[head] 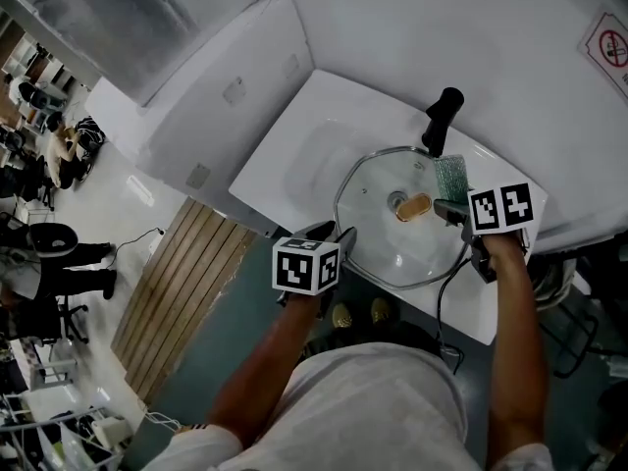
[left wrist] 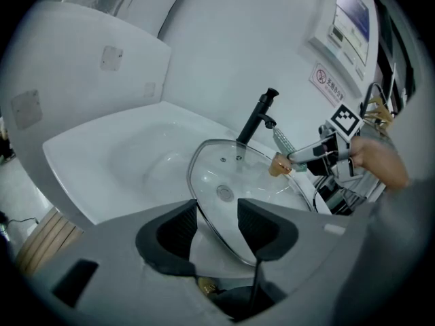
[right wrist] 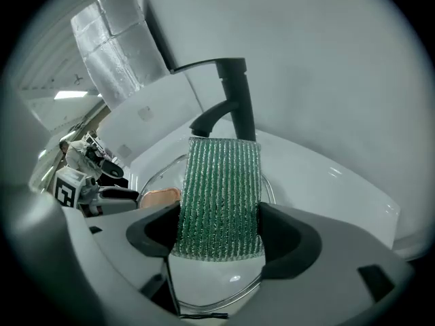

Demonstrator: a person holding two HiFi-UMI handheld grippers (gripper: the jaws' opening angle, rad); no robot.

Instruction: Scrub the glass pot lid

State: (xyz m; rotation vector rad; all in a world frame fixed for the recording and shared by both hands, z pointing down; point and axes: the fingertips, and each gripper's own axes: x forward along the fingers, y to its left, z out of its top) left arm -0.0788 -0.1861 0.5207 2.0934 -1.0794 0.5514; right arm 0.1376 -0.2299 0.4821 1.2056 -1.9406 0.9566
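A glass pot lid (head: 392, 245) with a tan knob (head: 413, 207) is held tilted over the white sink (head: 294, 155). My left gripper (head: 339, 235) is shut on the lid's near rim; in the left gripper view the lid's glass (left wrist: 231, 175) runs between the jaws of that gripper (left wrist: 217, 226). My right gripper (head: 446, 207) is shut on a green scrubbing pad (head: 451, 175) at the lid's right side, just beside the knob. In the right gripper view the pad (right wrist: 221, 195) stands up from the right gripper (right wrist: 217, 233), with the lid's rim (right wrist: 224, 297) below and the knob (right wrist: 161, 197) to the left.
A black faucet (head: 442, 116) rises at the sink's back, just behind the pad. A white wall with a red sign (head: 610, 47) closes the right. A wooden slatted panel (head: 177, 283) lies on the floor to the left. A black cable (head: 446, 292) hangs from the right gripper.
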